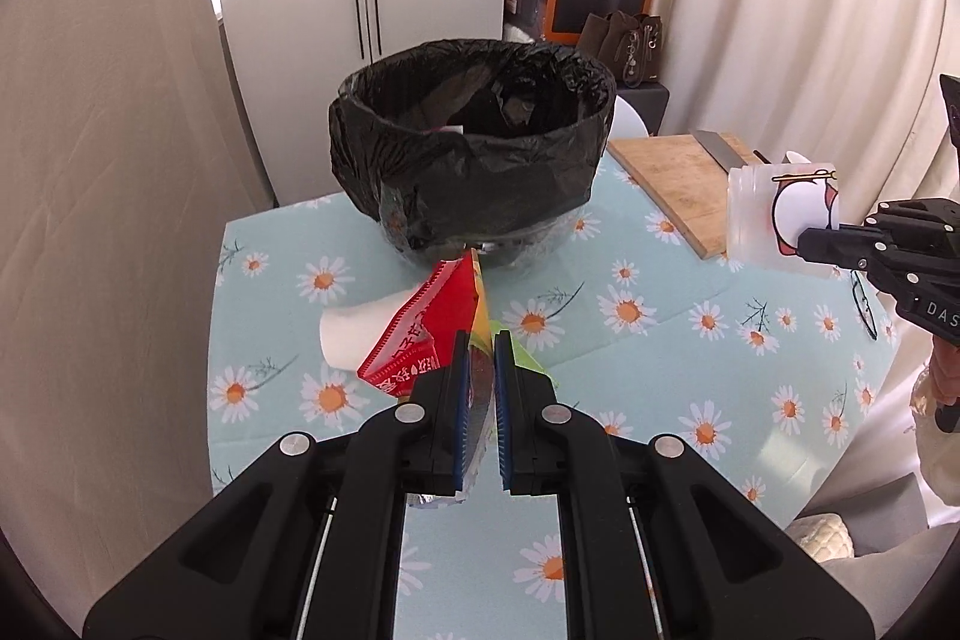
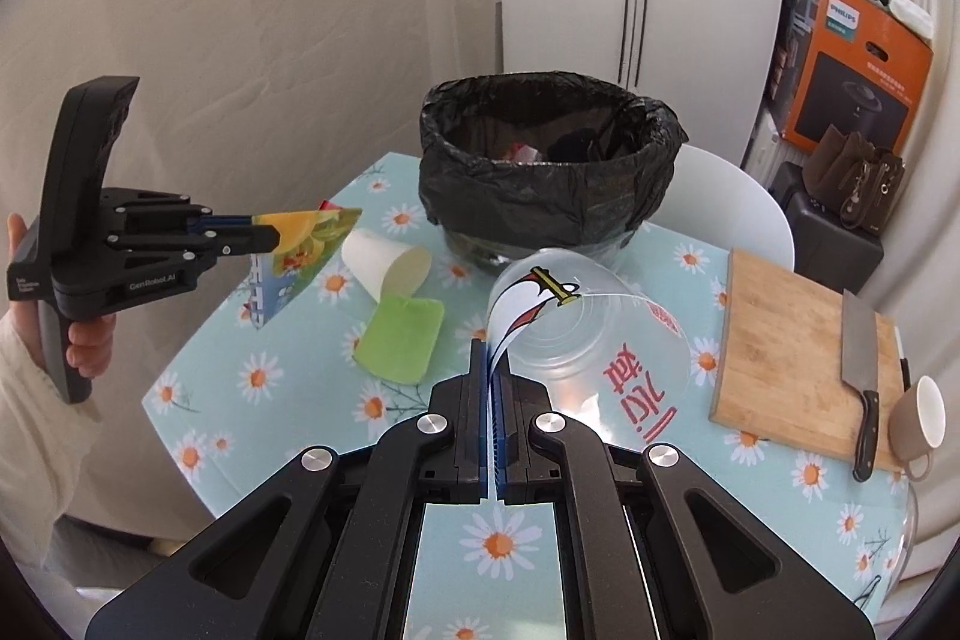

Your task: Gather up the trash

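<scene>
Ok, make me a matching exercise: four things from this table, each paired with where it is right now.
Things:
1. clear plastic cup
2. snack wrapper
3. cleaver
4. green sponge

Places:
A. lying on the wooden cutting board
B. flat on the tablecloth, beside the tipped white paper cup
C. pinched in the right gripper
D. held up in the left gripper

Pairs: 1-C, 2-D, 3-A, 4-B

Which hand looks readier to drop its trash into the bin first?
Probably left. The left gripper holds its snack wrapper pointed straight at the bin; the right gripper, gripping the plastic cup, sits further off to the side.
</scene>
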Demonstrator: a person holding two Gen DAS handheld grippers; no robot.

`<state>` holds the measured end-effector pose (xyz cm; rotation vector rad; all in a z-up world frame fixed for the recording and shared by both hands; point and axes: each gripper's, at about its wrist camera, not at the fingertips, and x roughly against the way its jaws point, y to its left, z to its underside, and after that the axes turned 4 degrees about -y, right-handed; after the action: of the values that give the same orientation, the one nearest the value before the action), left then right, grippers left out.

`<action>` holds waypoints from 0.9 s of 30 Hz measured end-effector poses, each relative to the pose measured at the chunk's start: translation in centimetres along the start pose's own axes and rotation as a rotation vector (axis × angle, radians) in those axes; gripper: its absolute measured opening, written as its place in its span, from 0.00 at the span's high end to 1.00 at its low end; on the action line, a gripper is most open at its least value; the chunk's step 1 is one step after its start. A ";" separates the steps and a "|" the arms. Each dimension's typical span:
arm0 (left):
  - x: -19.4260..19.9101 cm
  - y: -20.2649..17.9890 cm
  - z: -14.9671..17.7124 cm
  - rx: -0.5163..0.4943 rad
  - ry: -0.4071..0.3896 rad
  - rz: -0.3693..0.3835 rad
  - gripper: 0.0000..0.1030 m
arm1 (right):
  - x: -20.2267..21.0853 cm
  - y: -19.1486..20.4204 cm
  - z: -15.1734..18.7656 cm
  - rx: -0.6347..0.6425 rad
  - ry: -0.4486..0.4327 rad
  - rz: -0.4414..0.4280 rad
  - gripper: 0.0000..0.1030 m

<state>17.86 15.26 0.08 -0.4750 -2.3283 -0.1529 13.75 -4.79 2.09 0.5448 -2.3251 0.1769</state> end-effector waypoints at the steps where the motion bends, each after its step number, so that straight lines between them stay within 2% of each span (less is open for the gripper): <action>1: 0.0 0.2 -0.5 -0.015 -0.007 0.003 0.92 | -0.2 0.1 -0.5 -0.001 -0.001 0.002 0.99; 14: -0.6 3.1 -5.5 -0.163 -0.062 0.062 0.92 | -2.4 1.4 -5.5 -0.020 -0.043 0.086 0.99; 24: -1.8 5.6 -8.4 -0.169 -0.147 0.149 0.92 | -5.2 1.3 -8.2 -0.020 -0.092 0.092 0.99; 27: -2.5 5.9 -9.4 -0.182 -0.158 0.198 0.92 | -6.3 0.6 -9.3 -0.034 -0.103 0.111 0.99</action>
<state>27.90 17.65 4.91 -0.8320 -2.4148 -0.2414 23.40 0.49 4.45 0.4174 -2.4562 0.1649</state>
